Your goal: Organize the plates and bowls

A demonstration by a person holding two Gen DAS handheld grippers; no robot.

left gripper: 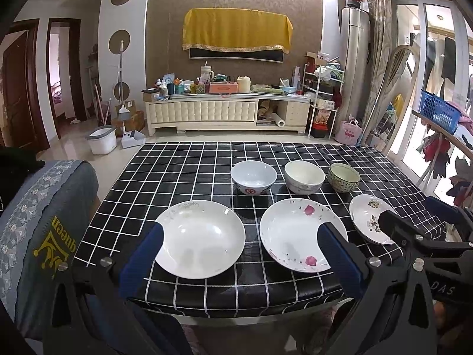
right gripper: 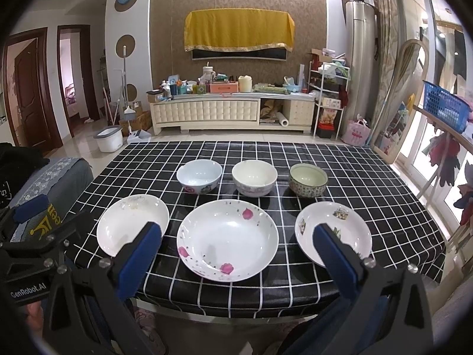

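Observation:
Three plates lie in a row near the front of the table: a plain white plate [left gripper: 201, 238] [right gripper: 133, 222], a larger pink-flower plate [left gripper: 295, 233] [right gripper: 227, 239] and a small patterned plate [left gripper: 368, 217] [right gripper: 334, 230]. Behind them stand a white-blue bowl [left gripper: 253, 177] [right gripper: 199, 176], a cream bowl [left gripper: 304, 176] [right gripper: 254, 177] and a green patterned bowl [left gripper: 343, 177] [right gripper: 308, 180]. My left gripper [left gripper: 241, 230] [right gripper: 56, 213] hovers open at the front edge, facing the white plate. Facing the flower plate, my right gripper [right gripper: 236, 230] [left gripper: 414, 210] is open and empty.
The table [left gripper: 183, 171] wears a black cloth with a white grid. A chair with a grey embroidered cover [left gripper: 44, 207] stands at its left. A rail with a blue basket [right gripper: 443, 106] and hanging clothes runs along the right. A cluttered TV cabinet [left gripper: 224, 112] lies beyond.

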